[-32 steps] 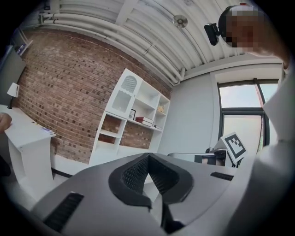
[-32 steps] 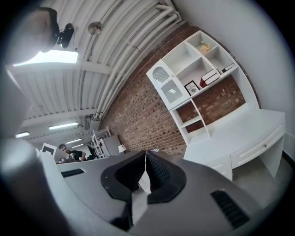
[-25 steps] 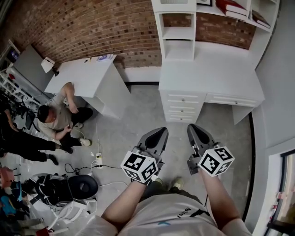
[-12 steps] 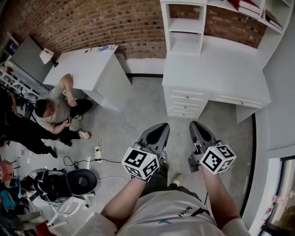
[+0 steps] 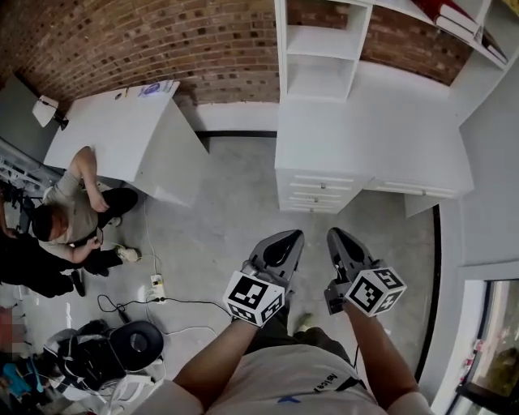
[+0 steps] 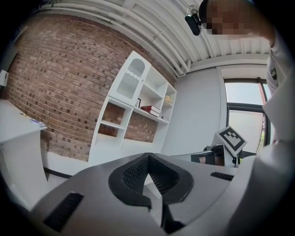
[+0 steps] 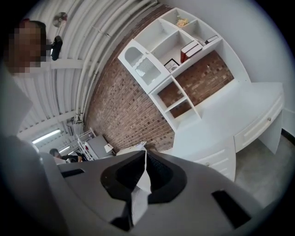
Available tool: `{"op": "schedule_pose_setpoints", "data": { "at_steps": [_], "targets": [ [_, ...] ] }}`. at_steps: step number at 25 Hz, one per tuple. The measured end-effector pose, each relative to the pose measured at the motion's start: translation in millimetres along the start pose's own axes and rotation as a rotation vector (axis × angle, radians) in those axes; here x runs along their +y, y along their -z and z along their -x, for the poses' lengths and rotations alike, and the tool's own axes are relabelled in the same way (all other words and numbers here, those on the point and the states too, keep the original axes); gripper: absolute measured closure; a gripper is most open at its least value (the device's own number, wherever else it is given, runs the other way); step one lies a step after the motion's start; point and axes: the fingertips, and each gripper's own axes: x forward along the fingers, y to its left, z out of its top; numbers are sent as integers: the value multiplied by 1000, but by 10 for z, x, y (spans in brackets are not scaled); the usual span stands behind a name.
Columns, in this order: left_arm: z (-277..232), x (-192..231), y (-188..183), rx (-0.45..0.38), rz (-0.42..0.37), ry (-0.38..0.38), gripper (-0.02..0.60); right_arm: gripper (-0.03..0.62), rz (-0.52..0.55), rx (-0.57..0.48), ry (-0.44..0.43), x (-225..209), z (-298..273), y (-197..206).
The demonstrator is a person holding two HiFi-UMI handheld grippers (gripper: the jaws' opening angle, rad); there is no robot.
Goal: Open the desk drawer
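The white worktop (image 5: 365,138) stands against the brick wall (image 5: 162,40). Its stack of small knobbed drawers (image 5: 315,193) and the wide drawer (image 5: 413,190) beside it sit flush and shut. The left claw (image 5: 287,236) and right claw (image 5: 335,234), both clenched and empty, hang side by side over the floor (image 5: 227,203), well apart from them.

counter (image 5: 381,134), drawers (image 5: 318,193) and shelves (image 5: 320,50): painted white | wall (image 5: 146,40): laid in red-brown brick | floor (image 5: 231,211): seen grey | left gripper (image 5: 293,237) and right gripper (image 5: 334,235): moulded grey, cubes (image 5: 254,298) printed with black-and-white squares, pads (image 6: 134,174) ribbed black | books (image 5: 458,18): bound red
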Motion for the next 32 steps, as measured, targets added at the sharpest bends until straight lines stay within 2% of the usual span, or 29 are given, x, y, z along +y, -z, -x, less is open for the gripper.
{"op": "schedule_pose_setpoints", "data": {
  "at_steps": [7, 15, 23, 27, 32],
  "targets": [
    [-461, 543, 227, 24, -23, 66, 572, 572, -201, -57, 26, -512, -608, 134],
    [-1041, 900, 939, 109, -15, 111, 572, 572, -386, -74, 80, -1460, -1123, 534],
    [-1669, 1364, 1955, 156, 49, 92, 572, 571, -504, -69, 145, -2693, -1647, 1286],
    [-1957, 1614, 2350, 172, 71, 83, 572, 571, -599, -76, 186, -3306, -1898, 1708],
    [-2232, 1798, 2776, 191, 64, 88, 572, 508, -710, -65, 208, -4010, -2159, 2196]
  ]
}}
